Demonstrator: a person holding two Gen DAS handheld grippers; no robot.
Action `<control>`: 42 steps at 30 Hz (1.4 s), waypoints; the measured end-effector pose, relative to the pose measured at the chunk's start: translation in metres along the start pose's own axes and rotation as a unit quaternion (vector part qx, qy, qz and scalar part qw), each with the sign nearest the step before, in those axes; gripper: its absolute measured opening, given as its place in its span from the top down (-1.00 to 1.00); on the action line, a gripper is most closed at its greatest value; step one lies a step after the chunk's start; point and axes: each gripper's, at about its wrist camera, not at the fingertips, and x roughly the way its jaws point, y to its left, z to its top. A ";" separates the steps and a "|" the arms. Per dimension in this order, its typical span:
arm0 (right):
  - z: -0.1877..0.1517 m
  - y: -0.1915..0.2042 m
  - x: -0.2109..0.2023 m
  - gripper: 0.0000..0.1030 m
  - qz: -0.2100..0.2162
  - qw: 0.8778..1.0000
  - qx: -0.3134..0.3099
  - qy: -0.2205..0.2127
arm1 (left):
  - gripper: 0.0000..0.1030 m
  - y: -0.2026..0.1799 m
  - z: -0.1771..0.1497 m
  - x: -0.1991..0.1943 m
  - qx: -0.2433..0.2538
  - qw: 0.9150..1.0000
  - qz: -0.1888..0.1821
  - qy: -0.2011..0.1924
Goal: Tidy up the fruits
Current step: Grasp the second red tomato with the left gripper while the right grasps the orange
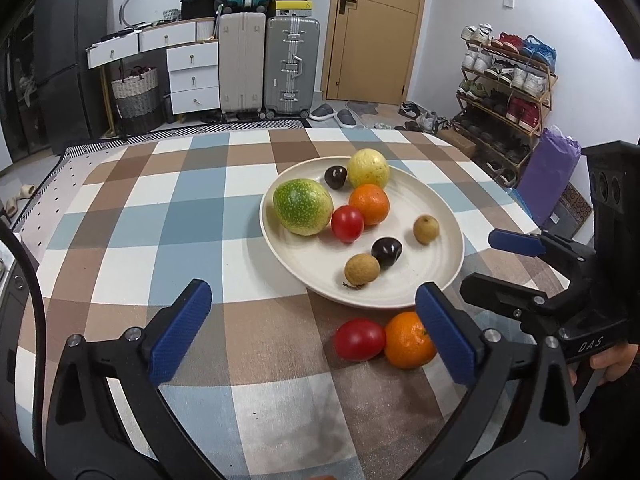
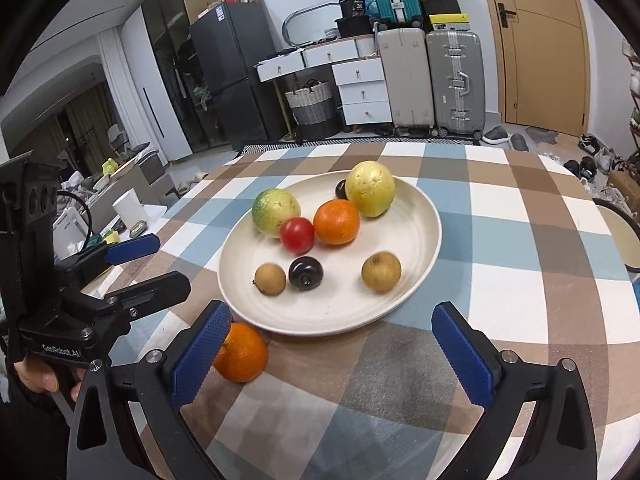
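A cream plate point(image 1: 436, 216) point(image 2: 416, 232) on the checked tablecloth holds a green melon-like fruit point(image 1: 303, 207), a yellow fruit point(image 1: 368, 168), an orange point(image 1: 369, 204), a red tomato point(image 1: 347, 223), two dark plums and two brown longans. A loose tomato point(image 1: 359, 339) and a loose orange point(image 1: 409, 340) point(image 2: 242, 352) lie on the cloth in front of the plate. My left gripper point(image 1: 316, 332) is open and empty, its right finger beside the loose orange. My right gripper point(image 2: 332, 354) is open and empty, its left finger in front of the loose orange.
The table edge curves round the back and sides. Beyond it stand suitcases point(image 1: 268, 64), a white drawer unit point(image 1: 194, 76), a door and a shoe rack point(image 1: 508, 92). Each gripper shows at the side of the other's view point(image 1: 532, 264) point(image 2: 120, 268).
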 end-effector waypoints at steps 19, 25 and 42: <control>-0.018 0.034 0.020 -0.99 0.054 0.993 -0.071 0.080 | -0.97 0.003 -0.011 0.017 0.028 0.998 0.016 0.051; -0.022 0.044 0.025 -0.85 0.060 0.990 -0.087 0.092 | -0.97 0.004 -0.012 0.019 0.028 0.998 0.013 0.055; -0.020 0.059 0.040 -0.07 0.067 0.987 -0.105 0.105 | -0.97 0.013 -0.011 0.017 0.010 0.998 0.008 0.055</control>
